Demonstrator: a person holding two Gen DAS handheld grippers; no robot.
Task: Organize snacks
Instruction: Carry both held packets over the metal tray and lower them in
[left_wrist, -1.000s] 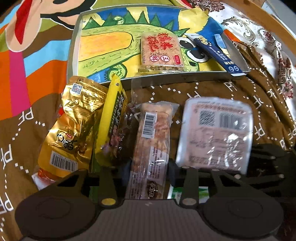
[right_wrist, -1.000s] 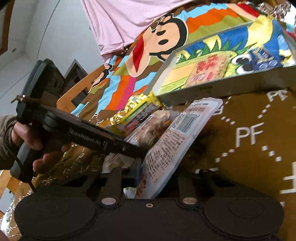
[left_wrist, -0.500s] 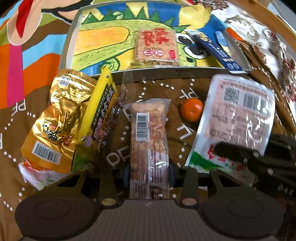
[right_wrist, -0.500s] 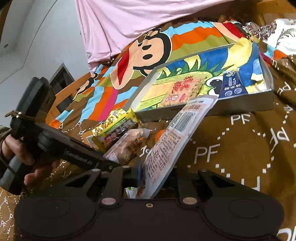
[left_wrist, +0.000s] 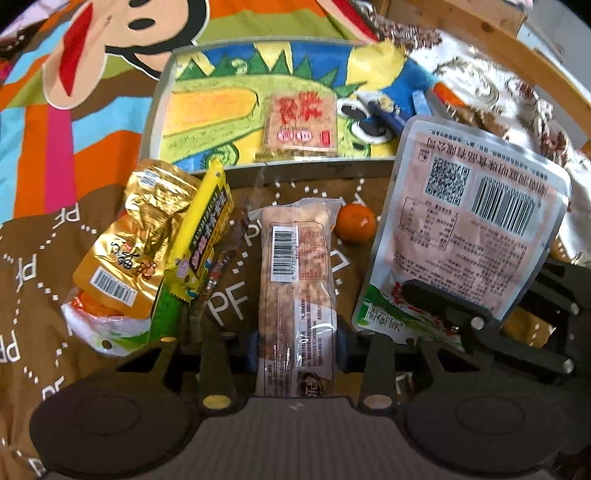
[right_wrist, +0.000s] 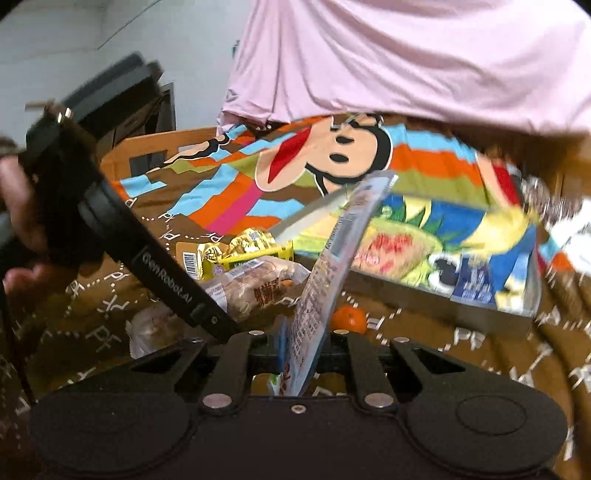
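Left gripper (left_wrist: 297, 341) clamped on the clear-wrapped snack bar (left_wrist: 295, 280), bar pointing toward the tray (left_wrist: 155, 110); right gripper (right_wrist: 301, 356) jaws have just been closing, now pinched on the pink flat pouch (right_wrist: 332, 273), pouch lifted edge-on above the brown cloth (right_wrist: 480, 354); orange (left_wrist: 355, 223) lies between bar and pouch.

the pale pouch (left_wrist: 469, 229) hides the tray's (left_wrist: 155, 110) right end, and its blue packet (right_wrist: 474, 288) is blurred.

Tray (left_wrist: 159, 110) left half free; snack pile (left_wrist: 155, 251) blocks near-left approach.
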